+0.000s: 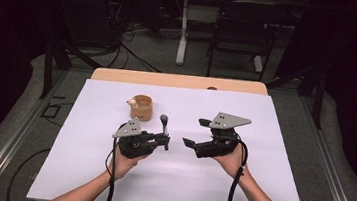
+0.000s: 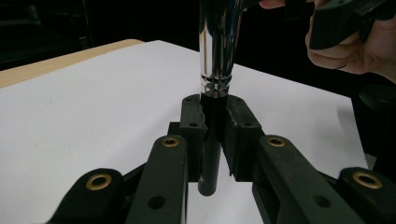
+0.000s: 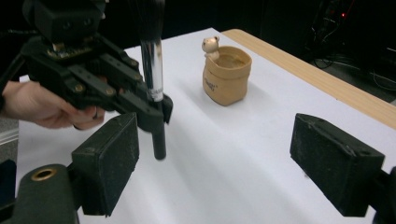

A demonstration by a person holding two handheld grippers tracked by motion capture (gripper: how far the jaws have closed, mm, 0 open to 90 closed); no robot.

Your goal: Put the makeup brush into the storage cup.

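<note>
The brush (image 3: 154, 79) has a black handle, a mirror-bright chrome ferrule and dark bristles. The cup (image 3: 226, 74) is tan, with a cream bear figure at its rim. Both grippers (image 1: 166, 140) (image 1: 194, 132) are black with brass-coloured bushings and grey top plates. The table cover (image 1: 107, 183) is plain white; the tabletop edge (image 1: 178, 80) is light wood.

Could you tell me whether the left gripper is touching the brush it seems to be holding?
Touching. The left gripper view shows the left gripper with both jaws pressed against the black handle of the brush, no gap either side.
</note>
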